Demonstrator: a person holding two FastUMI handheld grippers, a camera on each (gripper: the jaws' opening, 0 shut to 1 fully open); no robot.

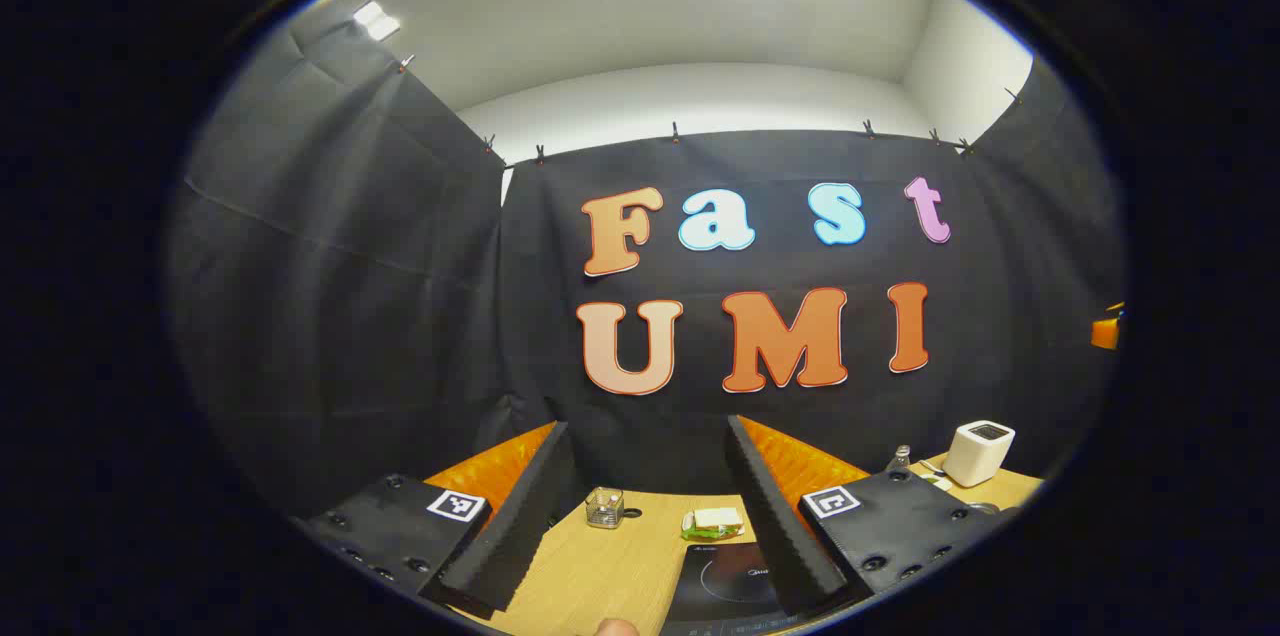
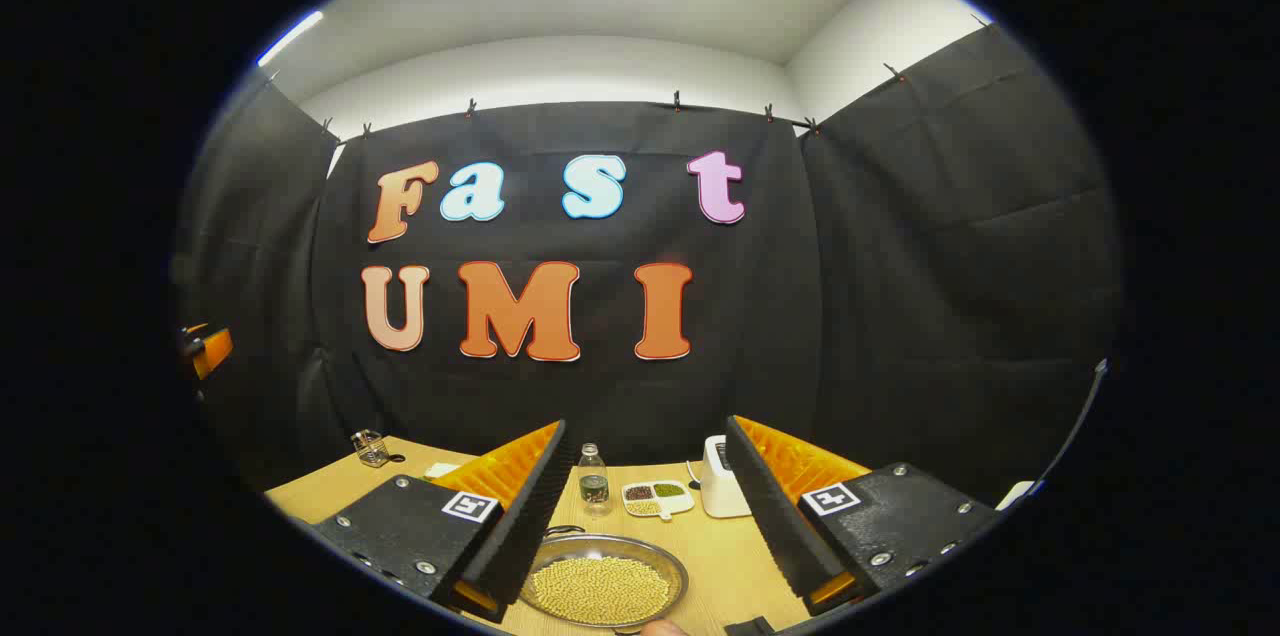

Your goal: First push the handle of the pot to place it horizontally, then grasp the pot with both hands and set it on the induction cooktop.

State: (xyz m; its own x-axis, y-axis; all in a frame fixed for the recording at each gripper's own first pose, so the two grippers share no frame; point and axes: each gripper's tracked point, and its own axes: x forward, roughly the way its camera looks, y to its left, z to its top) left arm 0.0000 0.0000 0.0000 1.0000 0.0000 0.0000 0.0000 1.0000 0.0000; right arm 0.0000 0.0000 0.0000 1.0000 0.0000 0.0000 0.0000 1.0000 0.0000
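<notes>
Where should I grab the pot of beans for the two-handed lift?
Probably by its thin rim, at opposite sides: left gripper from the pot's left, right gripper from its right. The pot is round, shallow and full of loose beans, so a level two-sided pinch suits it.

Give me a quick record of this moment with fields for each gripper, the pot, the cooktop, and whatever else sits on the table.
left gripper: open, raised over the table, holding nothing
right gripper: open, raised, holding nothing
pot: metal, filled with yellow beans, on the wooden table, ahead of the right gripper
induction cooktop: black, flat on the table, nothing on it
other items: glass jar, white appliance, bottle, divided dish of beans
task stage: pot not yet grasped
</notes>
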